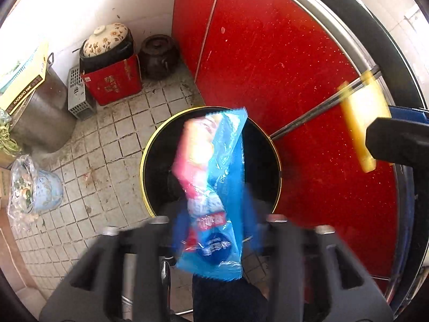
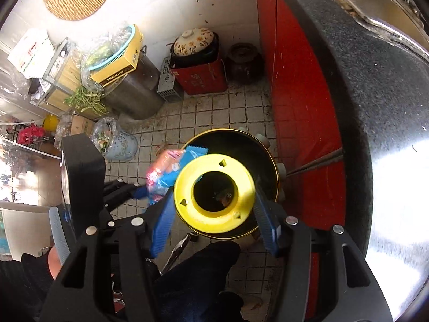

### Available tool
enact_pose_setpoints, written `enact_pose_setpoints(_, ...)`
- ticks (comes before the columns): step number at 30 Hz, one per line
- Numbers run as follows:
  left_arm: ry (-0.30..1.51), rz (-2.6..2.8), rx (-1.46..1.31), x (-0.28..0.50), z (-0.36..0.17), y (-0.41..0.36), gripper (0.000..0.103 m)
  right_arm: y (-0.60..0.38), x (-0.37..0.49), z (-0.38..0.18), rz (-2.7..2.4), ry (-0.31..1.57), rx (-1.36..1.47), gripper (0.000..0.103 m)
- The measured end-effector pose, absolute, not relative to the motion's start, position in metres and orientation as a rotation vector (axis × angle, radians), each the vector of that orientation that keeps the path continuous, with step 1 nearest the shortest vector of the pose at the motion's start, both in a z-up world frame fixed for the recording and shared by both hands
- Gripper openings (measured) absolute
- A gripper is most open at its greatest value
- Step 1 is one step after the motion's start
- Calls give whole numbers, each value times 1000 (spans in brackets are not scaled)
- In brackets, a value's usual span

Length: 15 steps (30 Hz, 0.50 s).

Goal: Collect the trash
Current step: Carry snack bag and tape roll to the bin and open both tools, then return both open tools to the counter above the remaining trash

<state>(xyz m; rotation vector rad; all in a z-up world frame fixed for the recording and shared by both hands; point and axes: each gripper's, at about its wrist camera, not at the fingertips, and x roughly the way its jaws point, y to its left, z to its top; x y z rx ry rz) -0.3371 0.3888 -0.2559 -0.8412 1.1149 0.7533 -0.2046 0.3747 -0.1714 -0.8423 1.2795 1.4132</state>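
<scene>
Wrapper [image 1: 211, 187]: crinkly blue plastic w/ pink-red print and a round dark-blue logo, motion-blurred. It sits between the L gripper's [image 1: 214, 230] 2 blue fingers [image 1: 253, 222], hanging over the bin [image 1: 277, 166] mouth; fingers blurred too, so can't tell if they pinch it or stand spread. From the R wrist cam the same wrapper [image 2: 163, 174] shows at the bin's [image 2: 274, 169] left rim, beside the spool.

Spool [image 2: 214, 185]: bright yellow plastic, wide round flange w/ small cutouts, hollow dark core. R gripper [image 2: 214, 209] pinches it, 1 blue ribbed finger [image 2: 163, 214] on each side, held right above the bin opening. In the L cam the spool [image 1: 359, 123] shows side-on at far right.

Bin: round, black inside, thin gold rim, on grimy tiled floor [image 1: 115, 145]. Red cabinet [image 1: 268, 53] just beside the bin on the right; dark counter edge [image 2: 375, 107] overhangs it. Open floor to the left and behind. Red box [image 1: 112, 80] and brown jar [image 1: 158, 56] by the back wall, well apart from the bin.
</scene>
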Motion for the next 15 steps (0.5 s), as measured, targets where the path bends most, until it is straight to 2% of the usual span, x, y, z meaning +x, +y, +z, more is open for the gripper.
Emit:
enact_pose_setpoints(1, 1109, 755, -836, -337, -256, 389, 59, 375, -204, -172, 1411, 1280, -844, 57)
enact_pose_setpoints(3, 1118, 753, -821, -337, -256, 389, 65, 374, -202, -171, 1410, 1283, -840, 63)
enact_pose_setpoints(8, 1144, 752, -760, -334, -248, 382, 85, 365, -198, -156, 1413, 1256, -817, 65)
enact_pose_setpoints(12, 1177, 746, -667, -324, -228, 372, 85, 341, -182, -122, 1421, 1216, -738, 69)
enact_pose_setpoints(15, 1161, 730, -563, -308, -193, 356, 88, 306, -159, -83, 1402, 1143, -667, 76)
